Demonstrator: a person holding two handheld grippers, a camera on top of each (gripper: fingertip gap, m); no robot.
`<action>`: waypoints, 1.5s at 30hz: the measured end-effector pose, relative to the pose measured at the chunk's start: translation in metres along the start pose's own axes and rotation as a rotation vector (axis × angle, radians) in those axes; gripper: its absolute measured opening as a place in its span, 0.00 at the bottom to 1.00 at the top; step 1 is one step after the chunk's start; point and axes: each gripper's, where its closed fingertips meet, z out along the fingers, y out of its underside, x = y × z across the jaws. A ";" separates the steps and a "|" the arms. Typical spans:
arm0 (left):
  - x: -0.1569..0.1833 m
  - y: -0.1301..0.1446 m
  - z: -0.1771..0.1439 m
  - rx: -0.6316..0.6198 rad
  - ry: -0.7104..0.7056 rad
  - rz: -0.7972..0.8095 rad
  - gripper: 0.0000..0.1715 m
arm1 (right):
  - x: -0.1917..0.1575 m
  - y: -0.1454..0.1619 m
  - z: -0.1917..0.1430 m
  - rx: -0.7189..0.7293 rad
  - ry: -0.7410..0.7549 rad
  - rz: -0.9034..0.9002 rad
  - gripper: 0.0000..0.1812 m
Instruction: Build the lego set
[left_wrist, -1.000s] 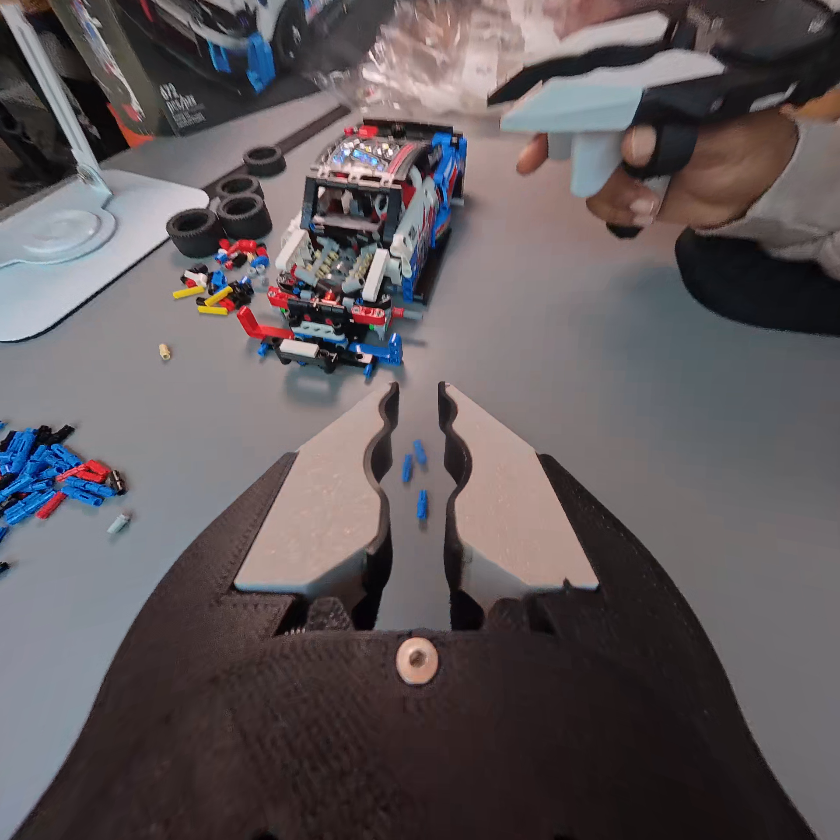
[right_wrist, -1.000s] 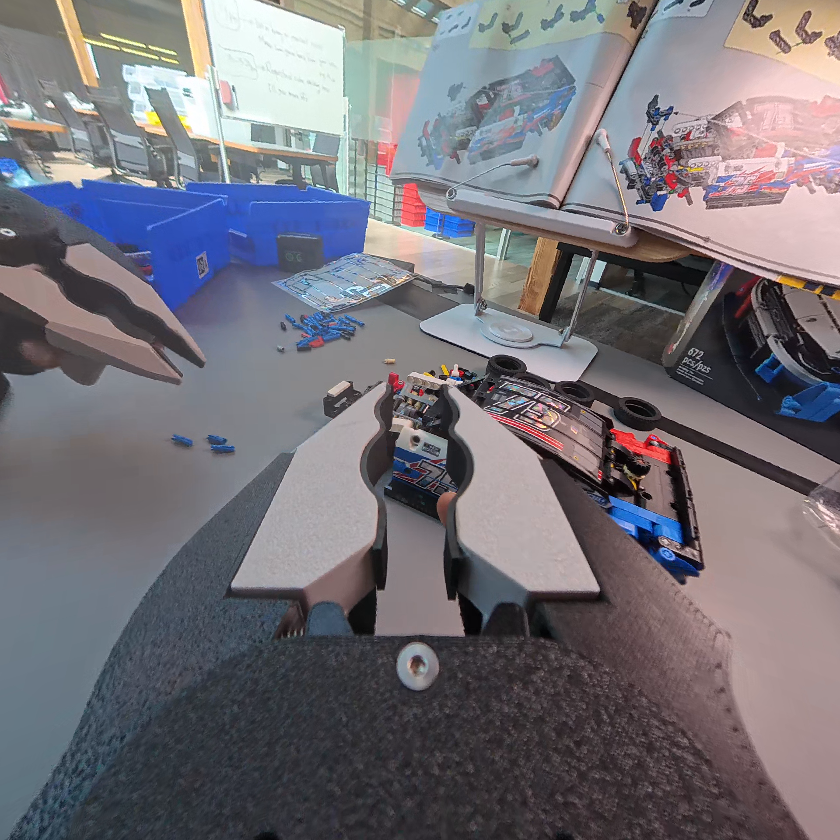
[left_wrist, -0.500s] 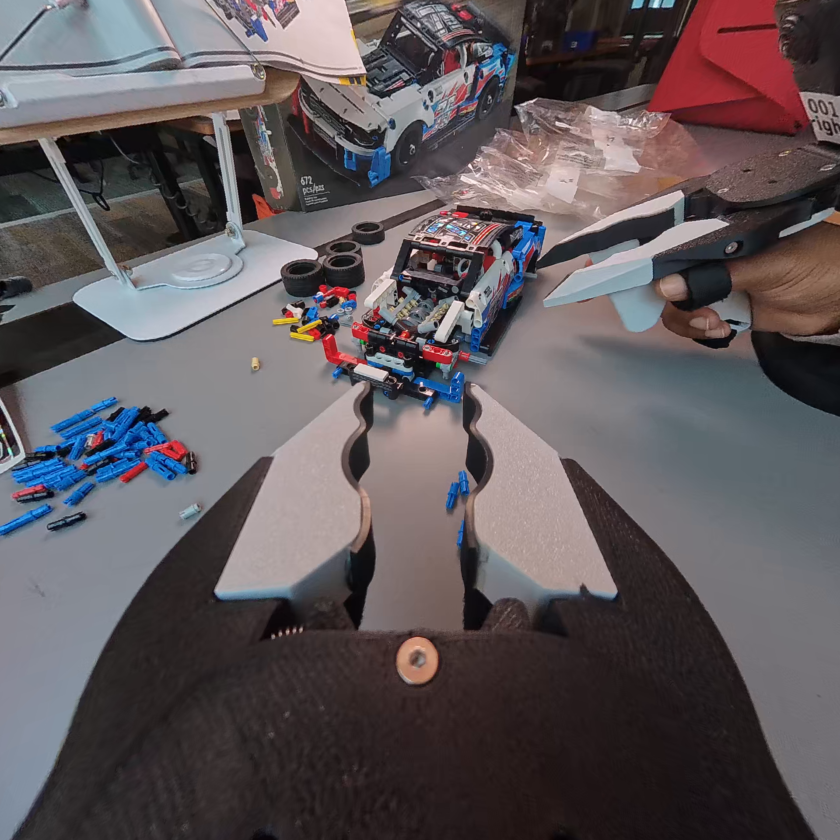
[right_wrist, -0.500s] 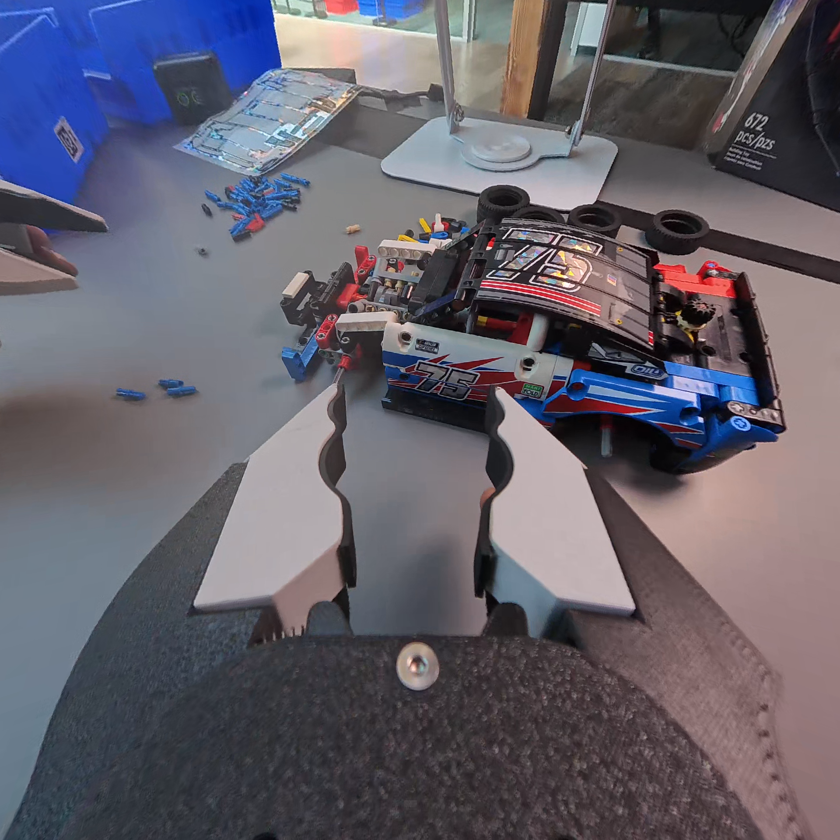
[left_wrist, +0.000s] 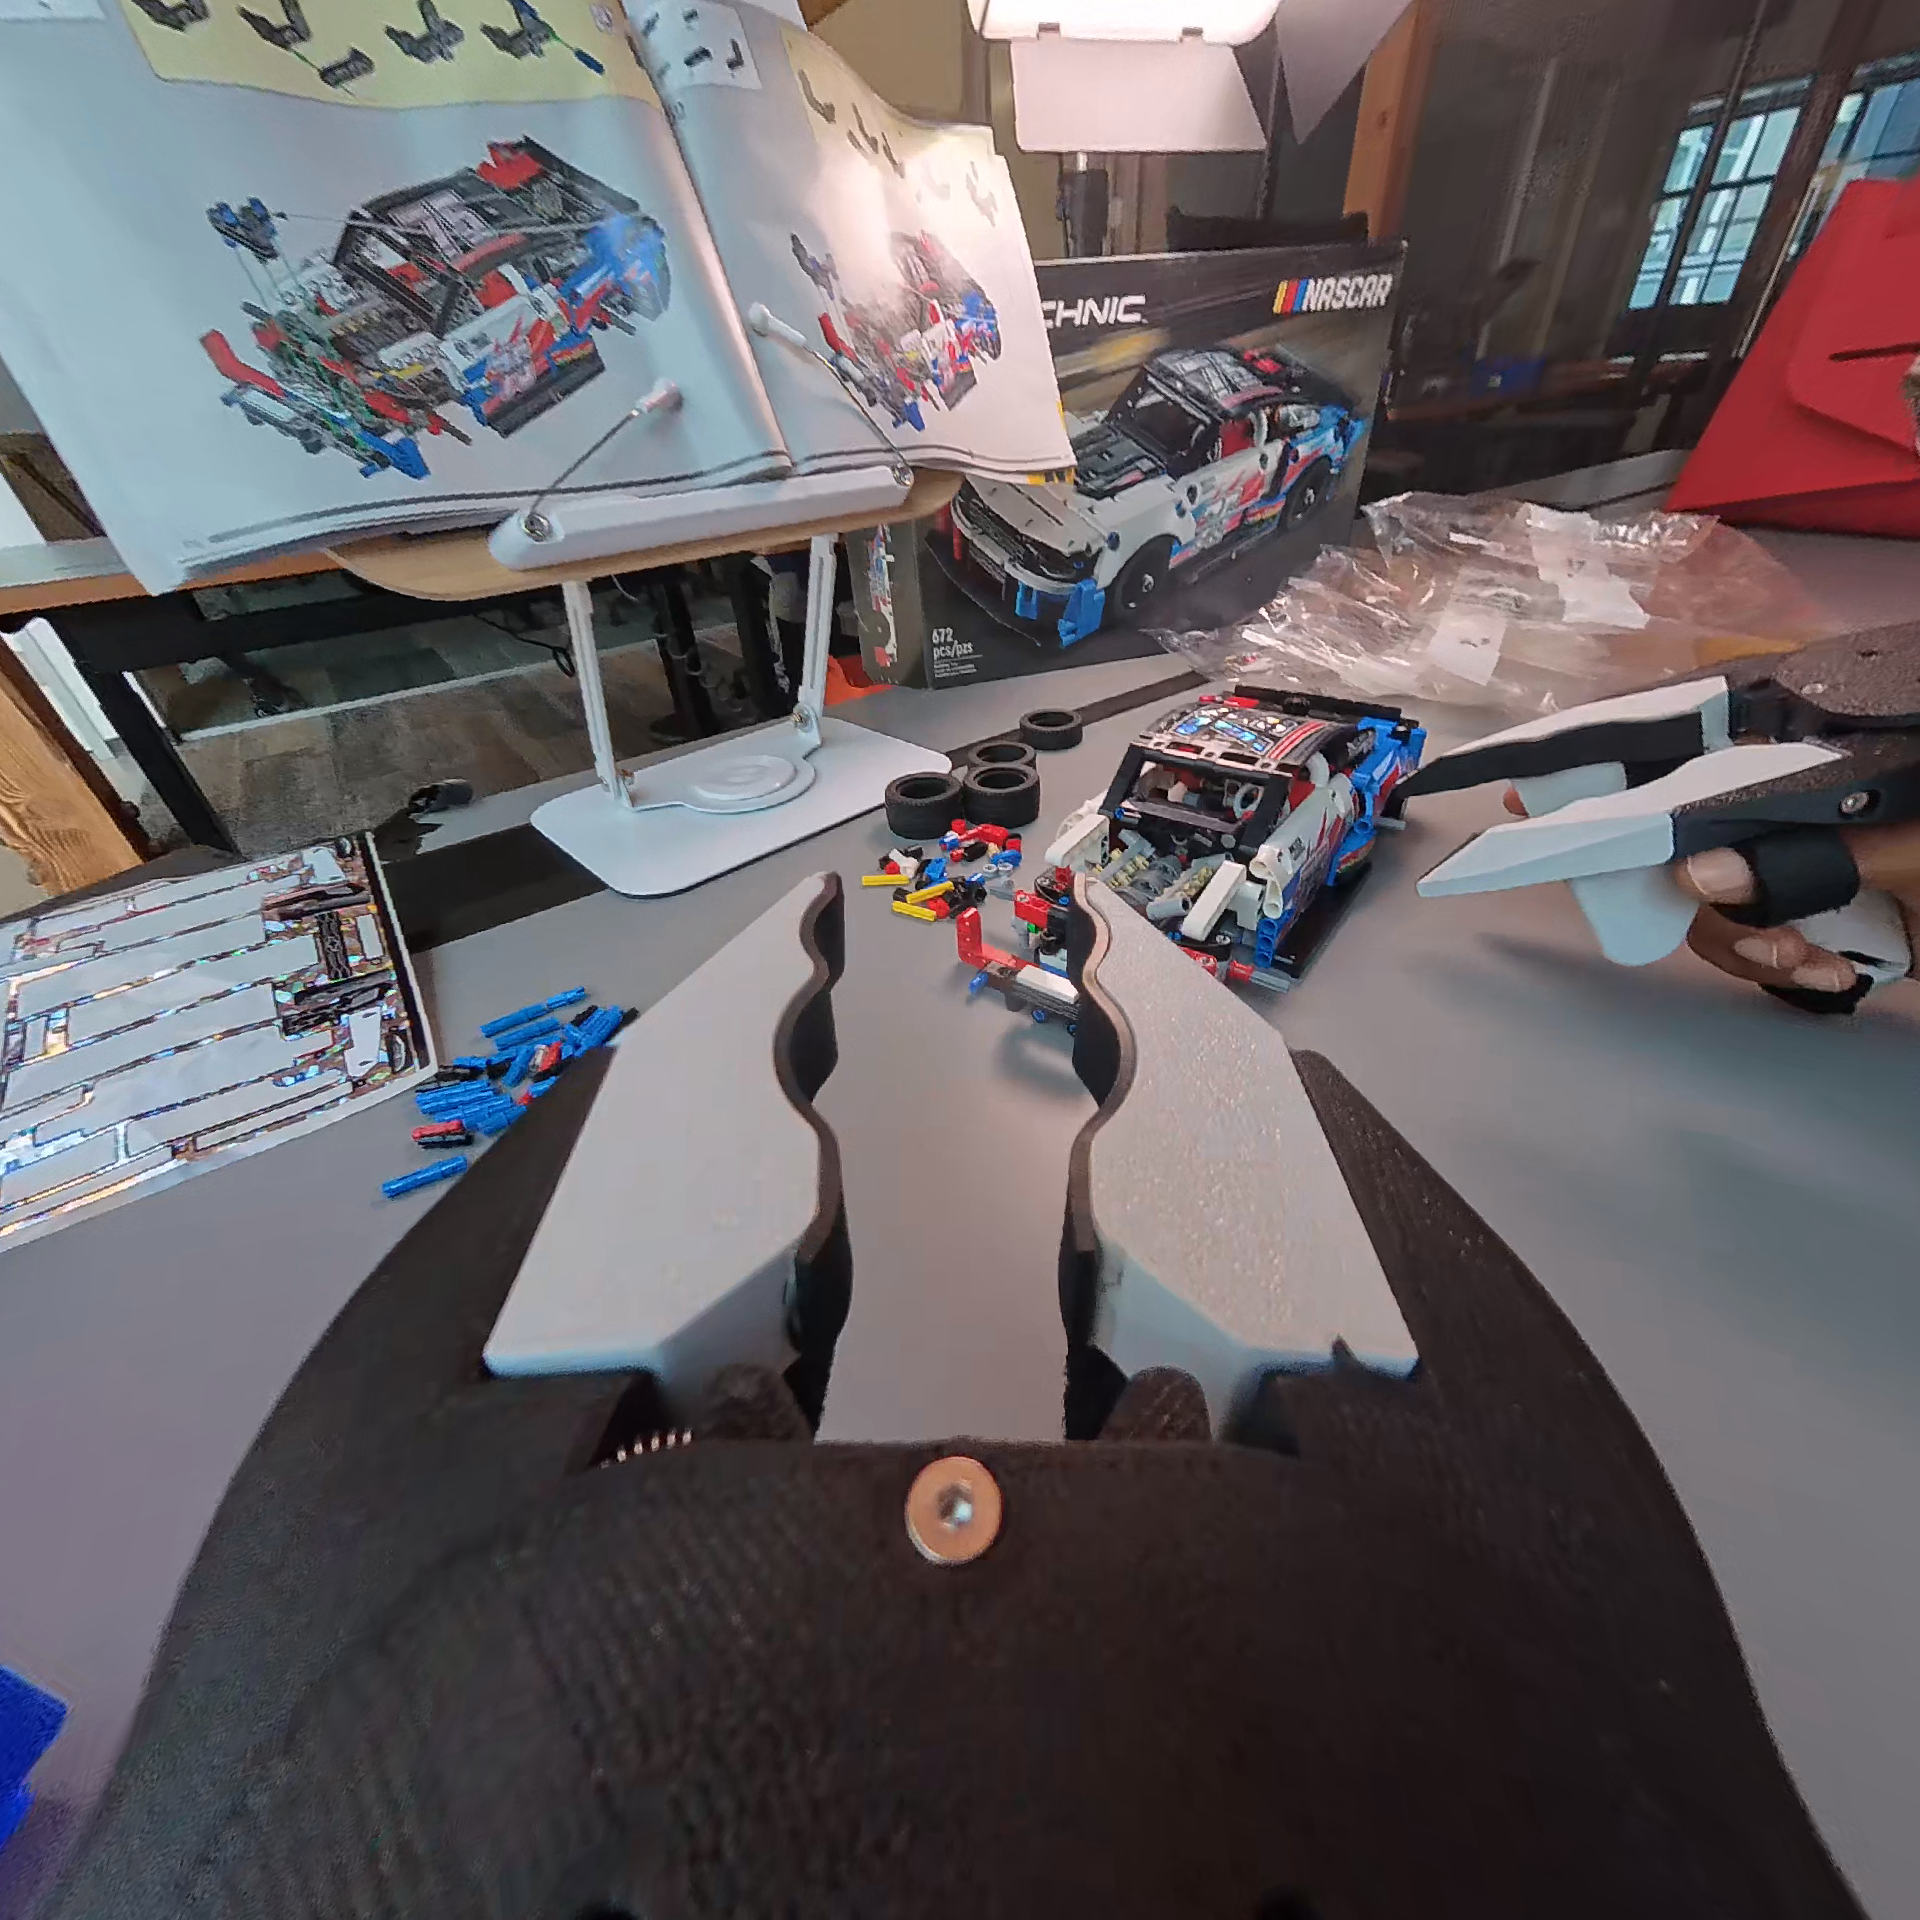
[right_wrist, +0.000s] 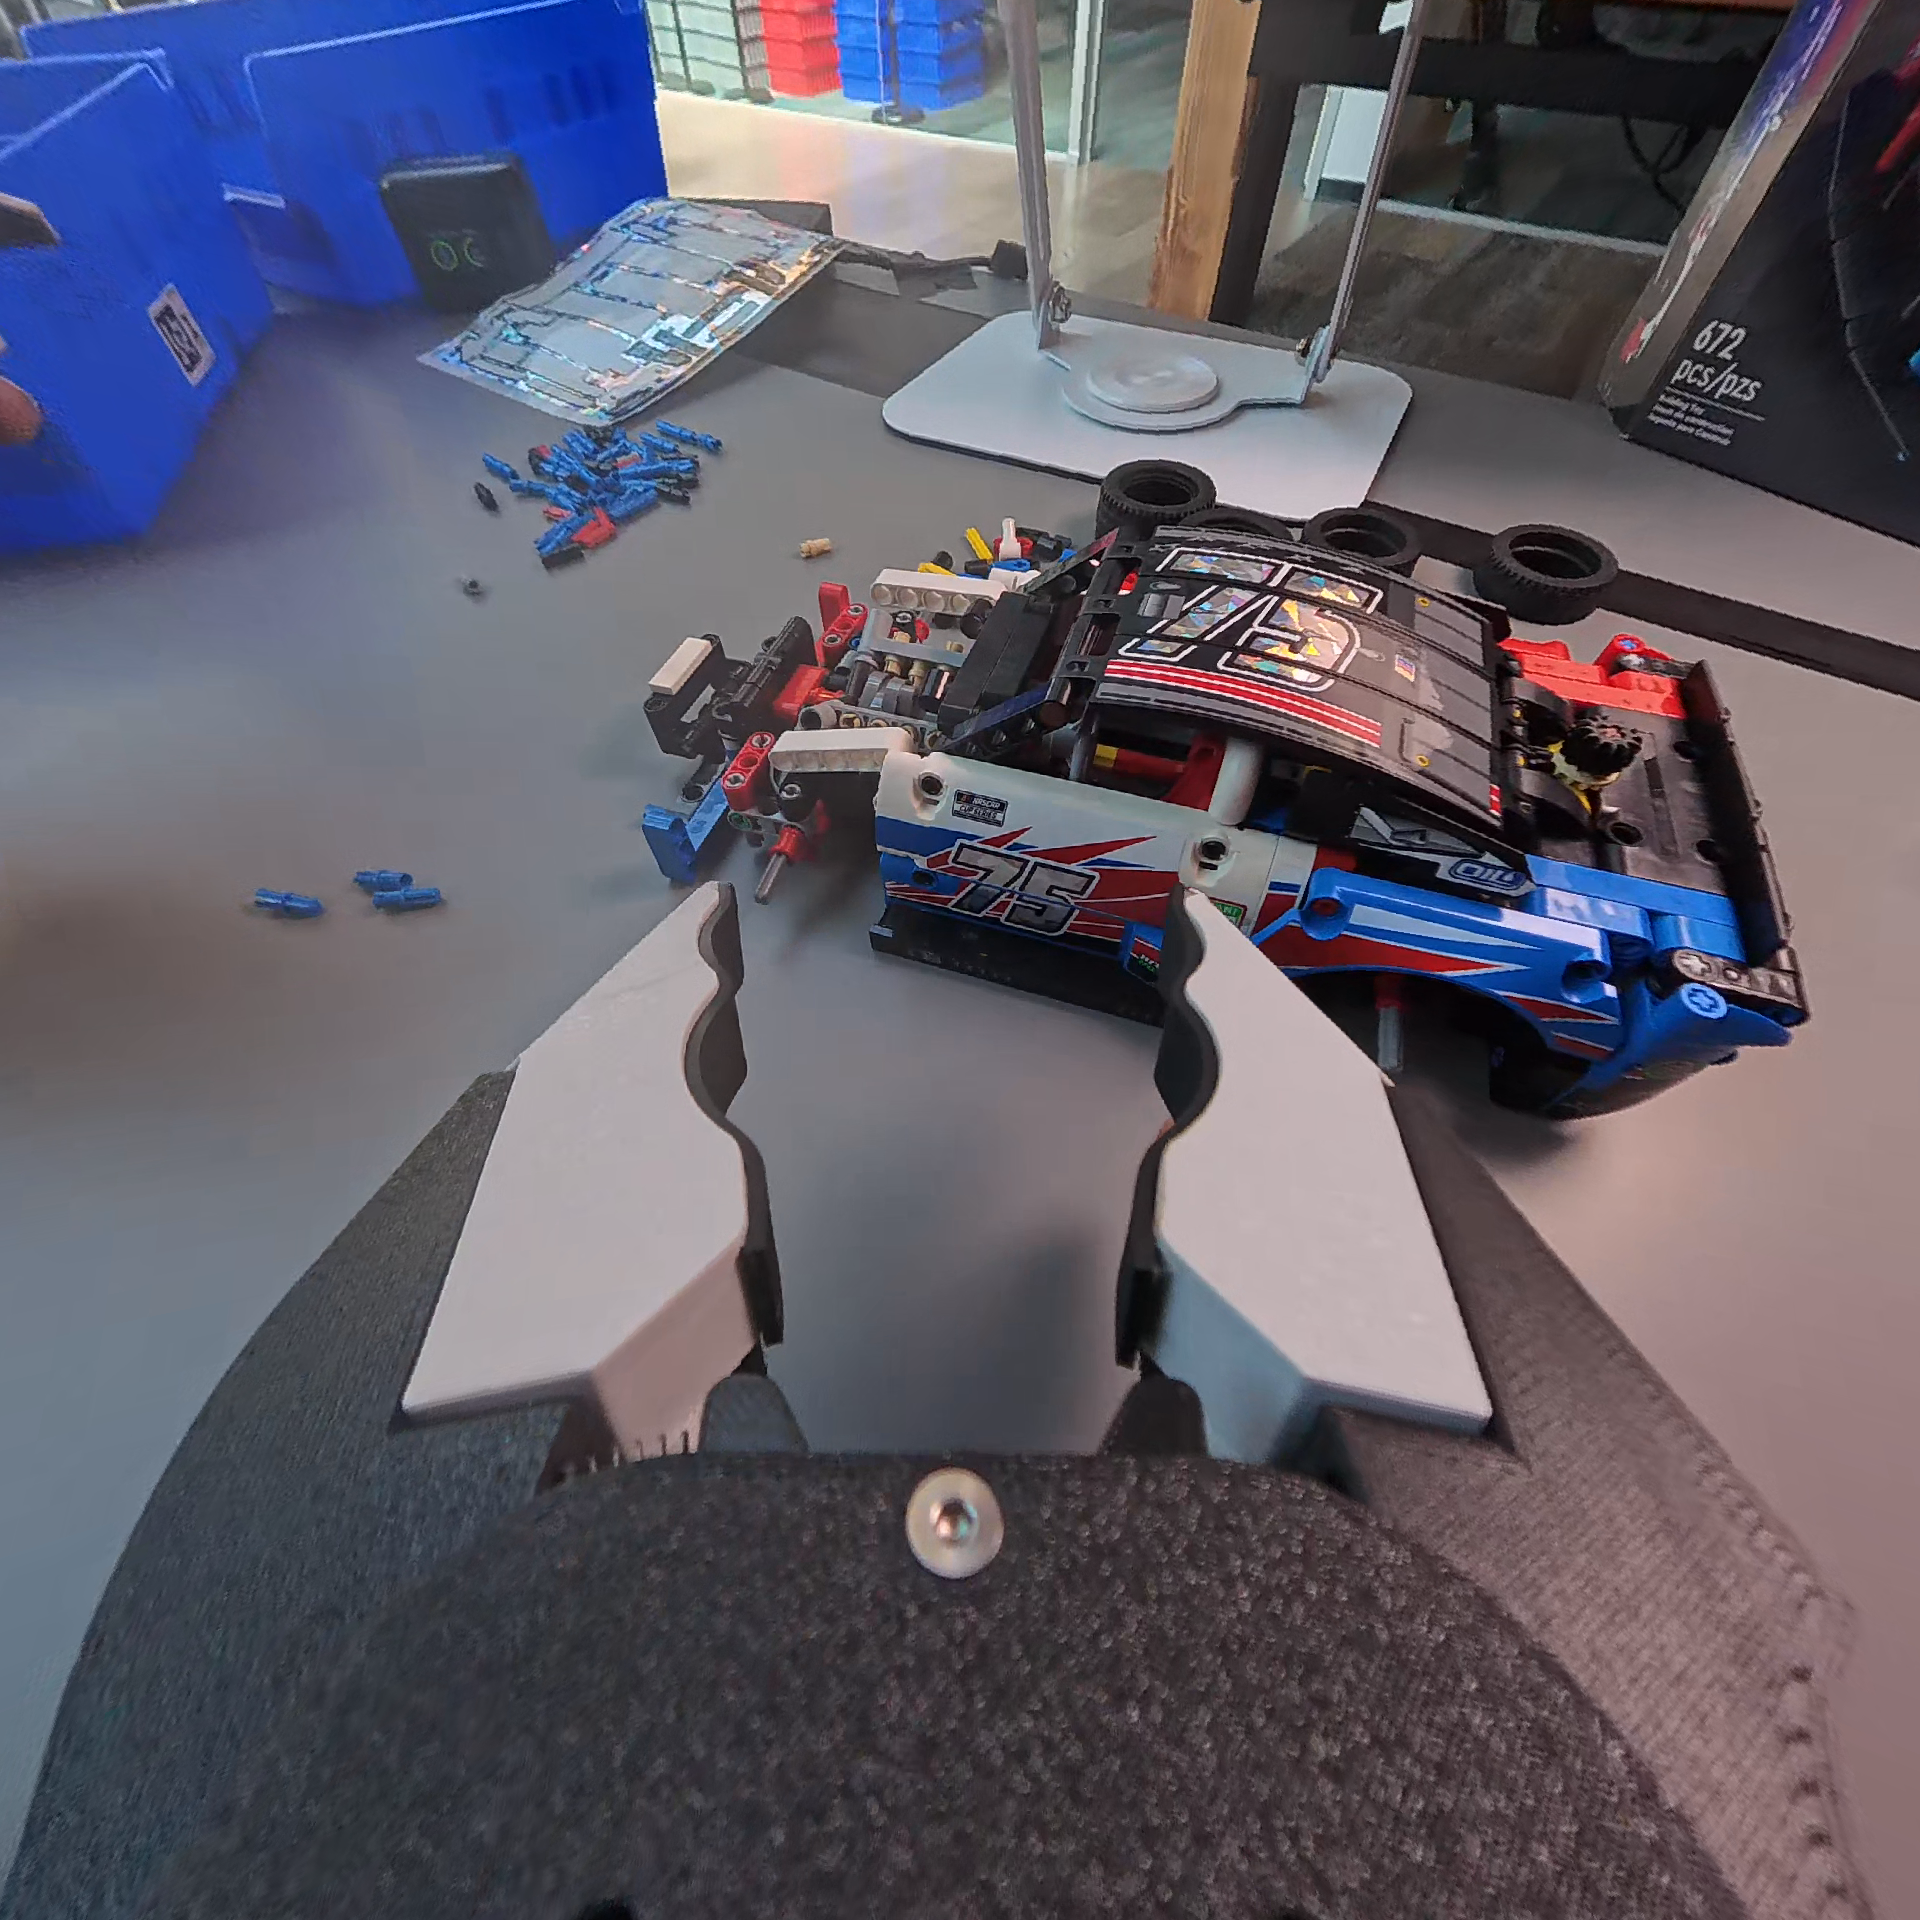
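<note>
The partly built lego car (left_wrist: 1247, 810) stands on the grey table, black roof, white, blue and red sides, open front frame. In the right wrist view the car (right_wrist: 1247, 810) lies just beyond my fingers, side on. My left gripper (left_wrist: 956, 904) is open and empty, held above the table short of the car's front. My right gripper (right_wrist: 951, 904) is open and empty, its tips close to the car's side; it also shows in the left wrist view (left_wrist: 1413, 836) right of the car. Three loose blue pins (right_wrist: 353, 894) lie left of the car.
A pile of blue pins (left_wrist: 520, 1070) and a sticker sheet (left_wrist: 187, 1018) lie at the left. Several tyres (left_wrist: 977, 790) and small mixed parts (left_wrist: 935, 873) sit beside the car. The instruction book on its stand (left_wrist: 416, 312), the set's box (left_wrist: 1195, 468), plastic bags (left_wrist: 1507, 592) and blue bins (right_wrist: 125, 312) stand behind.
My left gripper has risen and tilted up from the three blue pins, and its jaws have opened wider. My right gripper has dipped toward the car's side and opened wide.
</note>
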 end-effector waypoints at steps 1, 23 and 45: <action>-0.003 -0.004 -0.002 0.018 -0.014 -0.005 0.24 | 0.000 -0.001 0.000 0.006 -0.003 0.001 0.44; -0.033 -0.006 -0.009 0.051 -0.060 -0.164 0.22 | -0.024 -0.030 -0.006 0.220 -0.124 -0.101 0.40; -0.043 0.024 -0.003 -0.096 -0.094 -0.189 0.19 | -0.022 -0.033 -0.010 0.237 -0.116 -0.123 0.35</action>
